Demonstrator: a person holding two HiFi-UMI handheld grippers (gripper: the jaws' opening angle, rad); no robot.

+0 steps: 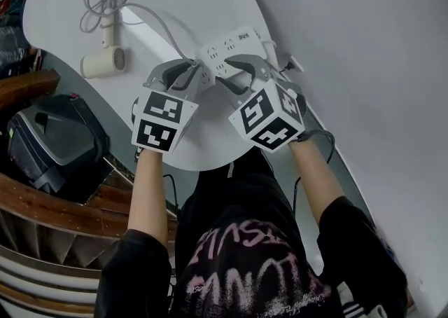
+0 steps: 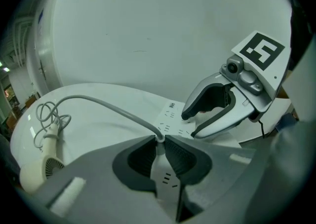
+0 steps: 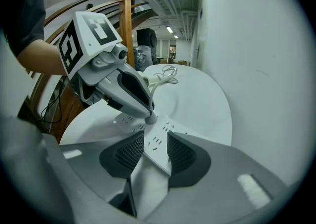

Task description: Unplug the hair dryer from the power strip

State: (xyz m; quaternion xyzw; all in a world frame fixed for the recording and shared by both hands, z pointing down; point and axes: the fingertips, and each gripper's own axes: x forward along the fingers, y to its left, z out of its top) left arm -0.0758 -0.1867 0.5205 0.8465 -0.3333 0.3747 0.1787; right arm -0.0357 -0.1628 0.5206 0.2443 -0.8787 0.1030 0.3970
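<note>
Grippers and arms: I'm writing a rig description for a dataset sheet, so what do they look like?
Both the left gripper and right gripper have pale grey curved shells, with dark grey ribbed pads lining the jaws. Each carries a white cube printed with black square markers. The person wears a black short-sleeved top with pinkish lettering.

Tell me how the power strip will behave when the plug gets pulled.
The power strip looks thin, plastic and probably light, so it may lift with the plug that the left gripper clamps. It lies on a smooth table, so it could slide too. The right gripper straddles it with open jaws, not pressing, so nothing seems to hold it down.
</note>
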